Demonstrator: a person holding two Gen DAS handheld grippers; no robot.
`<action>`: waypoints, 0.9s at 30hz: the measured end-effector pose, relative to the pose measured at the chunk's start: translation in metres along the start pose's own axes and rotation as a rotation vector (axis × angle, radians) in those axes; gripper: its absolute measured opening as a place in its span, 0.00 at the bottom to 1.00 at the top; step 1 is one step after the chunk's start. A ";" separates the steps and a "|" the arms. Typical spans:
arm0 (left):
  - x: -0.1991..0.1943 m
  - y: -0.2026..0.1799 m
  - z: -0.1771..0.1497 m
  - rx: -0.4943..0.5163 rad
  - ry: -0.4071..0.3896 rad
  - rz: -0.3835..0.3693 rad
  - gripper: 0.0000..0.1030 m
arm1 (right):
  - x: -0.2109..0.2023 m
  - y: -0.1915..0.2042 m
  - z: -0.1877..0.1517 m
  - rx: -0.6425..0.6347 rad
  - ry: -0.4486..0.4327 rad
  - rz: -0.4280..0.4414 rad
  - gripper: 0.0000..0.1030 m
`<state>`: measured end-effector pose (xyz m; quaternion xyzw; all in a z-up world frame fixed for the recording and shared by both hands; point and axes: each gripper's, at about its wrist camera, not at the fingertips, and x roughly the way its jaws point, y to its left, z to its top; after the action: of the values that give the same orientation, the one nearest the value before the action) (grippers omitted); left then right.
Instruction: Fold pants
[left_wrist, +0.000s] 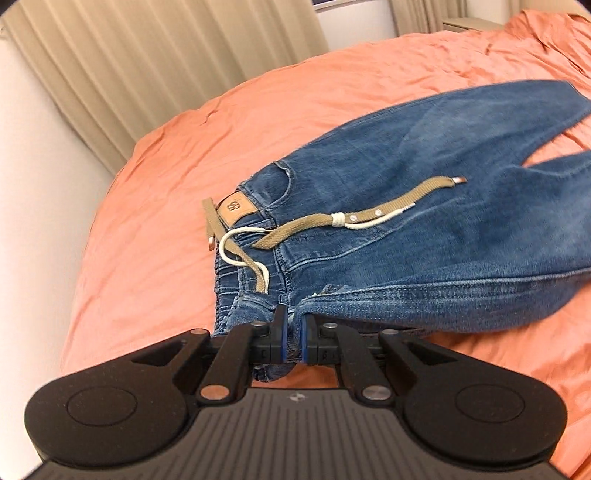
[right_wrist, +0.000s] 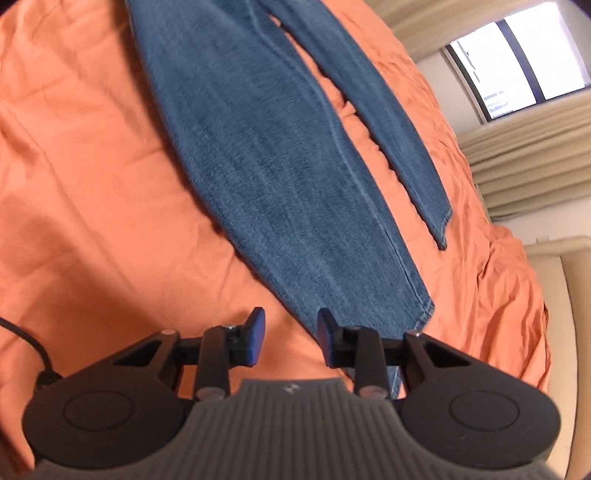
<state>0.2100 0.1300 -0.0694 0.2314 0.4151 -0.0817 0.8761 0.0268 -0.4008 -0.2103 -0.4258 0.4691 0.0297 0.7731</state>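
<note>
Blue jeans (left_wrist: 424, 206) lie on an orange bedspread (left_wrist: 155, 206), waistband toward me, with a tan belt (left_wrist: 332, 218) and a white cord looped over them. My left gripper (left_wrist: 293, 332) is shut on the near edge of the waistband. In the right wrist view both legs of the jeans (right_wrist: 266, 155) run away from me, the near leg's hem at lower right, the far leg (right_wrist: 391, 122) beside it. My right gripper (right_wrist: 290, 332) is open just above the near leg's hem corner, with nothing between its fingers.
Beige curtains (left_wrist: 155, 62) and a pale wall (left_wrist: 40, 177) stand beyond the bed's left edge. A window (right_wrist: 517, 62) and more curtains show at the right. A black cable (right_wrist: 33, 343) lies on the bedspread (right_wrist: 85, 184) by my right gripper.
</note>
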 end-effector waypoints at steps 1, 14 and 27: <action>0.001 0.000 0.000 -0.016 -0.001 0.003 0.07 | 0.005 0.003 0.001 -0.018 0.002 -0.008 0.25; -0.005 0.006 0.011 -0.110 -0.072 0.085 0.07 | -0.010 -0.054 0.027 0.179 -0.133 -0.216 0.00; 0.032 0.035 0.141 -0.067 -0.140 0.193 0.07 | 0.023 -0.213 0.158 0.221 -0.123 -0.376 0.00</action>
<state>0.3392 0.0953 -0.0048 0.2346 0.3313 0.0009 0.9139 0.2447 -0.4361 -0.0625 -0.4160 0.3340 -0.1406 0.8340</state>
